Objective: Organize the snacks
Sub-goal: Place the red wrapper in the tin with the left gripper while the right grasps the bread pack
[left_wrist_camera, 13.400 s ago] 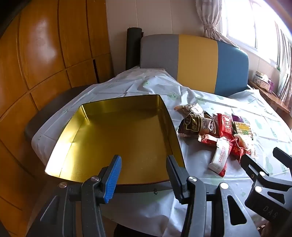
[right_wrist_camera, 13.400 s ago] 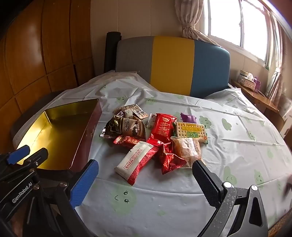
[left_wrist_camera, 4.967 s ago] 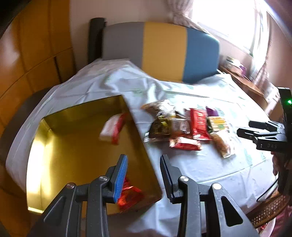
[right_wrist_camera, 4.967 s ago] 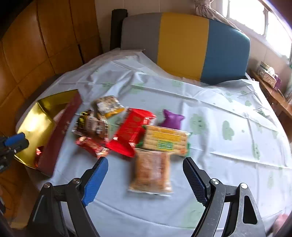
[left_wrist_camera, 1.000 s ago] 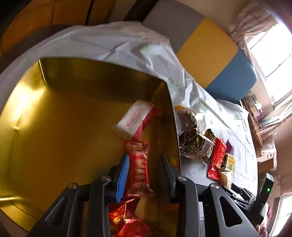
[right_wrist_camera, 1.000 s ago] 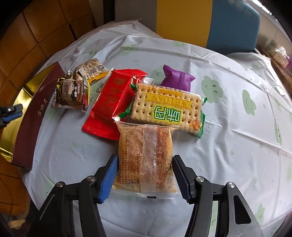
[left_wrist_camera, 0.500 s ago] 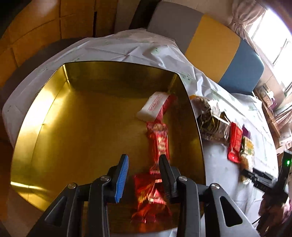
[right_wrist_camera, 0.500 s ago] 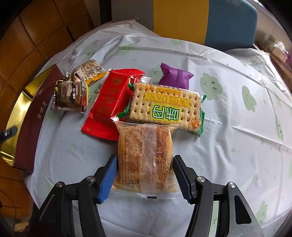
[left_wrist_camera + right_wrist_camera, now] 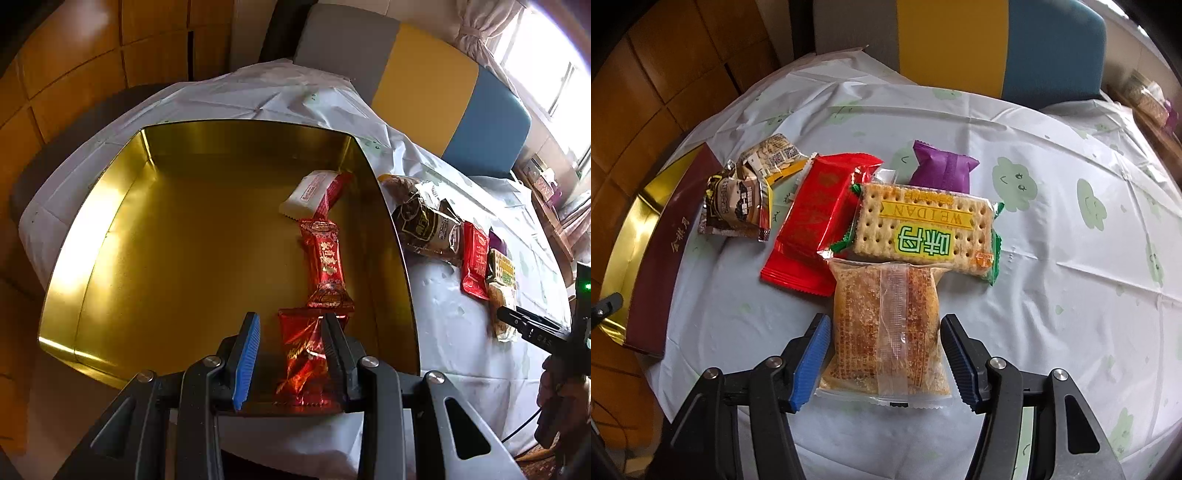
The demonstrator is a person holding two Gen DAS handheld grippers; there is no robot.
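Clear-wrapped cake (image 9: 886, 325) between right gripper (image 9: 886, 365) fingers (image 9: 809, 354)

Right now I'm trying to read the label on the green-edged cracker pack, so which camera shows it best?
The right wrist view: the cracker pack lies large near centre, its print readable though upside down. The left wrist view shows it only small and foreshortened near the right edge, its print unreadable.

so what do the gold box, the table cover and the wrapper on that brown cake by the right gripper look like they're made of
Gold box: likely thin metal, glossy; its walls mirror the light and have crisp folded corners, though foil-faced card is possible.
Table cover: thin plastic sheet, slightly shiny, with sharp fold creases and printed green clouds.
Cake wrapper: clear plastic film; the brown cake shows through, with a back seam and crimped ends.
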